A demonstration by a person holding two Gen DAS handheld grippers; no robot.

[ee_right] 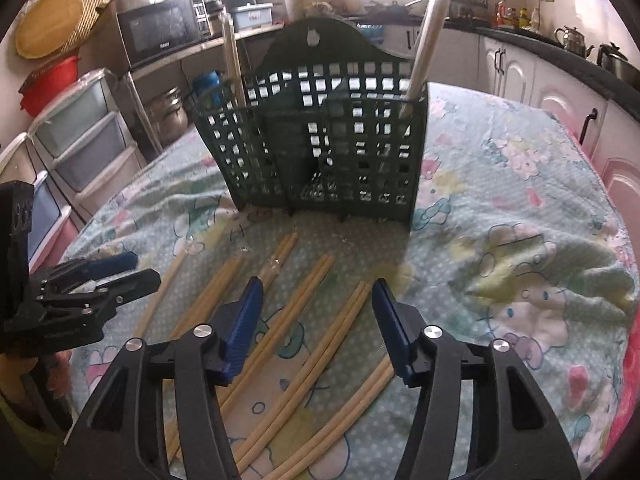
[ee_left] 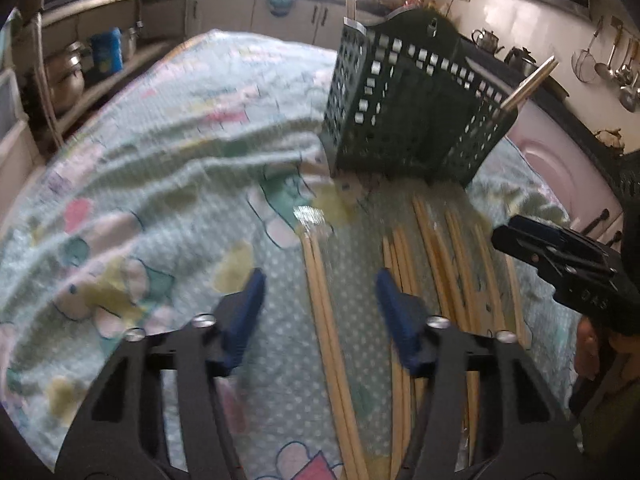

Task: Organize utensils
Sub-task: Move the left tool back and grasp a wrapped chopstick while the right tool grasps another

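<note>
On a table spread with a pastel cartoon cloth (ee_right: 520, 184), chopsticks (ee_right: 308, 320) lie loose before a green basket (ee_right: 320, 152) holding two more. Both the left gripper (ee_left: 320, 300) and right gripper (ee_right: 316, 312) hover unclenched, empty. Kitchen cabinets (ee_right: 516, 72) ring the room.

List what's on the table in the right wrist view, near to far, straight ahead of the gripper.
Right gripper → loose chopsticks lying on the patterned cloth → dark green utensil basket, with one chopstick standing in its right end → microwave on the far counter.
</note>
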